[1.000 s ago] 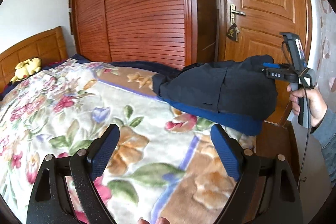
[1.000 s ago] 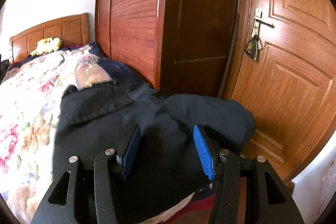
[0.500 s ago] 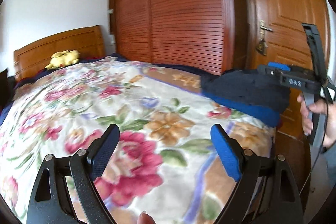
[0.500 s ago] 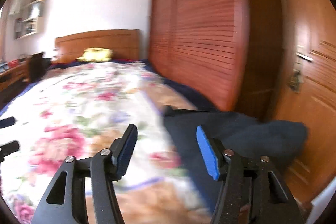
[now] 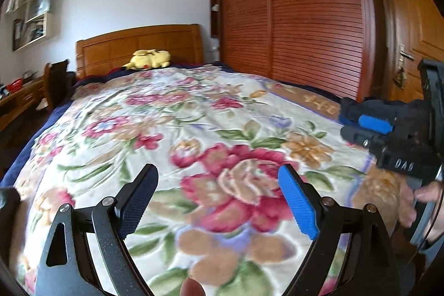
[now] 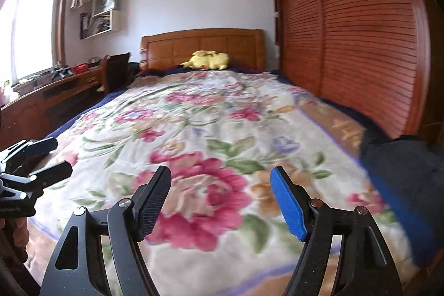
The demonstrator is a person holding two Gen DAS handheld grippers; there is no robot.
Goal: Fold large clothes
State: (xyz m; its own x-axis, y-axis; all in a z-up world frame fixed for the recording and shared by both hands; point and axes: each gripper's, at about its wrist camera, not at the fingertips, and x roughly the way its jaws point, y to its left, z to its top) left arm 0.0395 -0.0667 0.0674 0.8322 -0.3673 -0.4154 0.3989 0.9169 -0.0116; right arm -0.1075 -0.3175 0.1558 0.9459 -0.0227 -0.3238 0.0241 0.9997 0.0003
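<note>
Plush floral blanket [image 6: 211, 129] covers the bed, fuzzy and faintly wrinkled. Dark navy folded garment [image 6: 402, 165] lies at the blanket's right edge, near the ribbed wooden wardrobe [image 6: 360, 32]. Left tool [image 5: 219, 199] stands released, nothing between its pads. Right tool [image 6: 222, 201] has just been opening, likewise empty. Yellow plush toy [image 6: 208, 60] rests against the headboard.

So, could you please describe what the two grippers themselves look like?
Each gripper, left and right, is a black metal frame with silver rivets and two textured pads: one blue, one dark. The right gripper's body carries white letters, and a thin cable trails beside its handle.
</note>
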